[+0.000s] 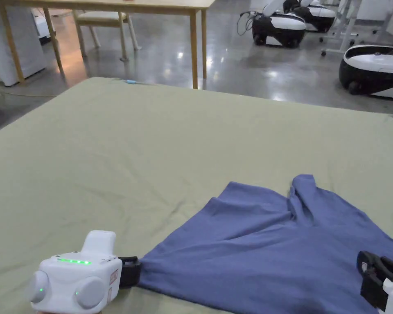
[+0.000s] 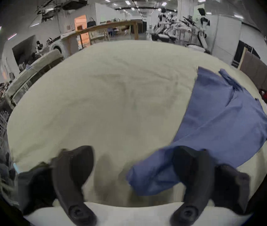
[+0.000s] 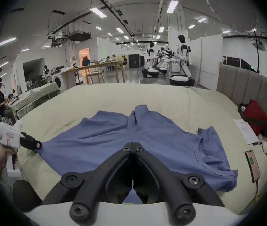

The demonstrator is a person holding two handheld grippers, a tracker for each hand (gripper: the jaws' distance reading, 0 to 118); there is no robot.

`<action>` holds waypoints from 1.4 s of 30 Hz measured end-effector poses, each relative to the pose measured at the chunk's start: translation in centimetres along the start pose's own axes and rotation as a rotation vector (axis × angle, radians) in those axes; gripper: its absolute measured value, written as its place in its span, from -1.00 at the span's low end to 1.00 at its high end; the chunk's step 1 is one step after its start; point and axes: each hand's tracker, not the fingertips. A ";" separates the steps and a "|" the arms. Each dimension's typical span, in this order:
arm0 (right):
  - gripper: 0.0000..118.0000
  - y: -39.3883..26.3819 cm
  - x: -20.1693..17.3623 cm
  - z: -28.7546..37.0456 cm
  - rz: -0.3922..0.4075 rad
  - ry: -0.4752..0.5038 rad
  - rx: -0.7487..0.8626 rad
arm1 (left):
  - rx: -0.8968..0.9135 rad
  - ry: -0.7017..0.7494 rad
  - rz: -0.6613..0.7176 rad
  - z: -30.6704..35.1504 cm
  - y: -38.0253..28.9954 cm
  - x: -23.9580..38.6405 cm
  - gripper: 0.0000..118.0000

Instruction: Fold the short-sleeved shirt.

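Left gripper (image 1: 130, 271) sits low at the near edge of the bed (image 1: 150, 143), its jaws spread wide in its own view, one of them tucked under a blue corner of the shirt (image 1: 269, 249) with nothing clamped. Right gripper (image 3: 133, 145) hovers over the shirt's near side, jaws pressed tip to tip; whether any cloth is caught between them I cannot tell. Blue fabric spreads across the near right part of the pale green sheet, rumpled, a ridge running up its middle and a sleeve (image 3: 211, 141) flopped out to the right. Beyond that sleeve, a phone (image 3: 252, 165) lies by the right edge, with papers (image 3: 245, 130) and a red bag (image 3: 255, 117) against the padded headboard. Past the far edge stand a wooden table (image 1: 150, 6) and wheeled robots (image 1: 279, 24) on the shiny floor.
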 end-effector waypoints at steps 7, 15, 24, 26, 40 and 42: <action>-0.99 4.6 6.9 -7.7 -0.017 -0.038 -0.115 | 0.048 -0.124 -0.016 3.7 0.7 1.2 -0.96; 0.95 7.7 13.6 -25.1 0.045 -0.088 -0.400 | 0.103 -0.121 -0.051 8.2 2.7 3.9 -0.96; -0.94 5.7 13.5 -27.9 0.038 -0.026 -0.412 | 0.076 -0.093 -0.055 6.9 3.3 3.5 -0.96; -0.95 6.3 12.6 -25.7 0.055 -0.063 -0.351 | 0.078 -0.102 -0.060 6.7 3.3 3.3 -0.96; -0.95 24.4 12.0 -4.0 0.125 -0.041 0.078 | 0.421 -0.124 -0.081 14.0 17.8 2.9 -0.96; -0.95 27.7 12.4 -1.2 0.124 -0.082 0.134 | 0.472 -0.081 -0.121 15.5 21.2 3.3 -0.96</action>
